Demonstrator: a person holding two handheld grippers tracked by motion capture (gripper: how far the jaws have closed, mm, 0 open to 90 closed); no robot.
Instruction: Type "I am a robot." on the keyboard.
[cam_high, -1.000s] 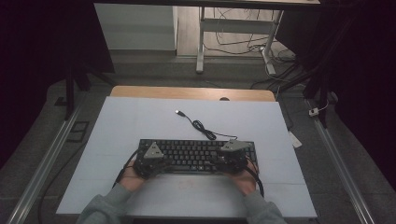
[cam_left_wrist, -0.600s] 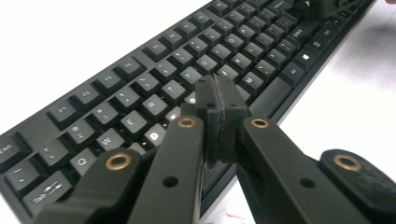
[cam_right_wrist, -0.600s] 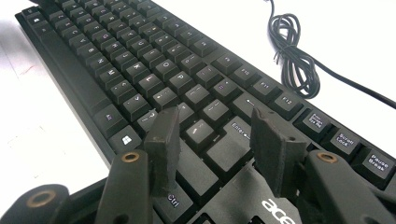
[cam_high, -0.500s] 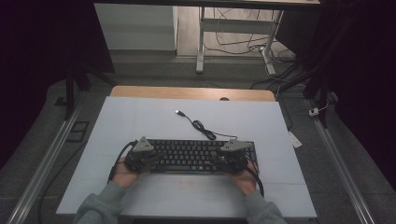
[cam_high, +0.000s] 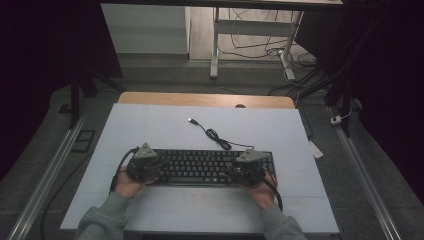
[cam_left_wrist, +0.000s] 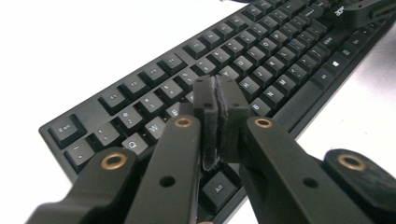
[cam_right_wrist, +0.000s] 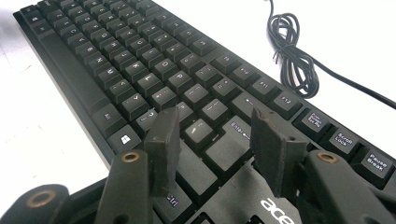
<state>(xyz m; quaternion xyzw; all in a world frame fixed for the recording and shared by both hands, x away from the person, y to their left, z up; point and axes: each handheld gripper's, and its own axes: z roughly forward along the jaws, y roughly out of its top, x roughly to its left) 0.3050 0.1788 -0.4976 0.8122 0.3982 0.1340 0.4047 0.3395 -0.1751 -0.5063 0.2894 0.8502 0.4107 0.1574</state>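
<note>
While lying flat, keyboard (cam_high: 200, 167) runs left to right.

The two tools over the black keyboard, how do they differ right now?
The left tool has its jaws pressed together with nothing between them; the right tool holds its jaws apart. The left tool sits over the Esc end of the black keyboard; the right tool is above the Enter end. Both hover over the keys, gripping nothing.
</note>
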